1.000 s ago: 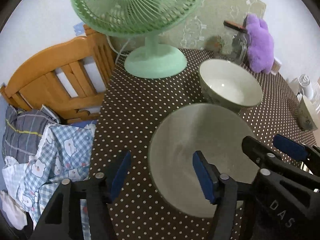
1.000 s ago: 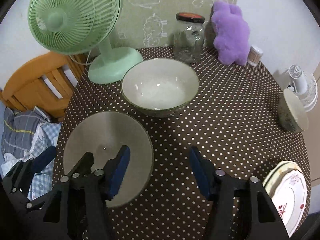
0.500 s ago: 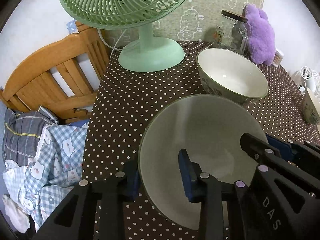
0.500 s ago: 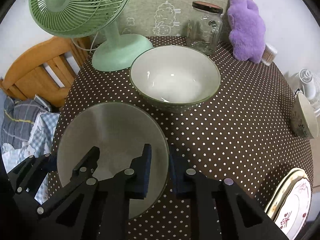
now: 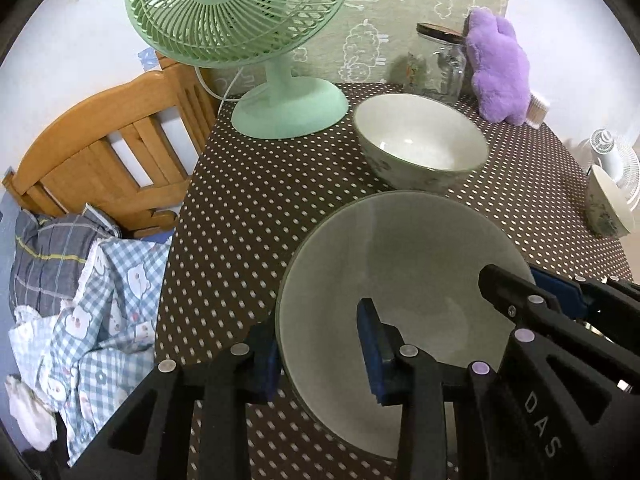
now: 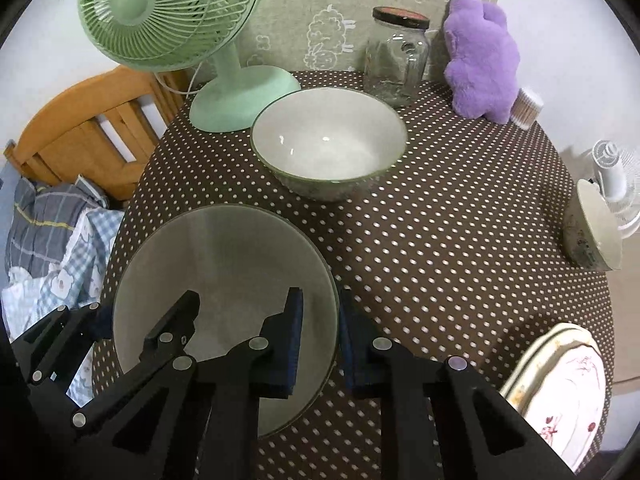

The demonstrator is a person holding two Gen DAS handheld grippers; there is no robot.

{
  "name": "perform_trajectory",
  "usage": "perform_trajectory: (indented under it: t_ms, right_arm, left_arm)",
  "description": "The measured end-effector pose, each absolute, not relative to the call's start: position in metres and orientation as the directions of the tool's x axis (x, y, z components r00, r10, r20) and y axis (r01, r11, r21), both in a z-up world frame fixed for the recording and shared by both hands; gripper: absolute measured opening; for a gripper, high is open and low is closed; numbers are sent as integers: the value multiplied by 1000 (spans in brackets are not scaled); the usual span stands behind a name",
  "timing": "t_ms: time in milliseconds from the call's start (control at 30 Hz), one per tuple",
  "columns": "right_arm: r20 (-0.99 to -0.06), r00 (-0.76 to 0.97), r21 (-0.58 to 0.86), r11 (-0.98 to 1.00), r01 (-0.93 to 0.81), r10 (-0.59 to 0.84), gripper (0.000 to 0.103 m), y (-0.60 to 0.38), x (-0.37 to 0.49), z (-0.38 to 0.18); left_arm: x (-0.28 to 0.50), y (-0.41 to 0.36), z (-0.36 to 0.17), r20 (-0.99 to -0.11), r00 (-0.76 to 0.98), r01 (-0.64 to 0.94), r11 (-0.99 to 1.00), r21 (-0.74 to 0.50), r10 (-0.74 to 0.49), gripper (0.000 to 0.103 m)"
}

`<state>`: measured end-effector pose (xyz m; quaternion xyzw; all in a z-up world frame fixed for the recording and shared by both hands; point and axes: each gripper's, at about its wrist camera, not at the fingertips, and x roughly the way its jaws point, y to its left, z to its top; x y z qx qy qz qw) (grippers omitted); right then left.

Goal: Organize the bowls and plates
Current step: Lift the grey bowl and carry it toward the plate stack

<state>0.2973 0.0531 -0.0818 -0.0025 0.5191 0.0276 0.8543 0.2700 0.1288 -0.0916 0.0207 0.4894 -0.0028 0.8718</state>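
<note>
On the tabletop [image 6: 440,240], a large bowl [image 6: 224,280] sits nearest, a second bowl [image 6: 328,152] behind it, a fan [image 6: 168,12] back left, stacked plates [image 6: 560,392] at the right edge.

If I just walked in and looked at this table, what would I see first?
You'd first see the big grey-green bowl at the near edge of the dotted table, with the left gripper and right gripper each pinching its rim on opposite sides. Behind it sits a white bowl, then a tall green fan at the back left and a fluffy purple toy at the back right.
</note>
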Motion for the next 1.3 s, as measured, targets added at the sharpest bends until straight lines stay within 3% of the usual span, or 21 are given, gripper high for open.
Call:
perform_trajectory:
  t_ms: [733, 1300]
  right_arm:
    - [-891, 453, 46, 999, 0, 41, 20, -19, 193, -74]
    - [-885, 464, 62, 998, 30, 40, 20, -37, 165, -92]
  left_arm:
    - [177, 57, -92, -862, 507, 31, 999, 16, -2, 33]
    - [154, 47, -109, -859, 512, 20, 1000, 5, -6, 33]
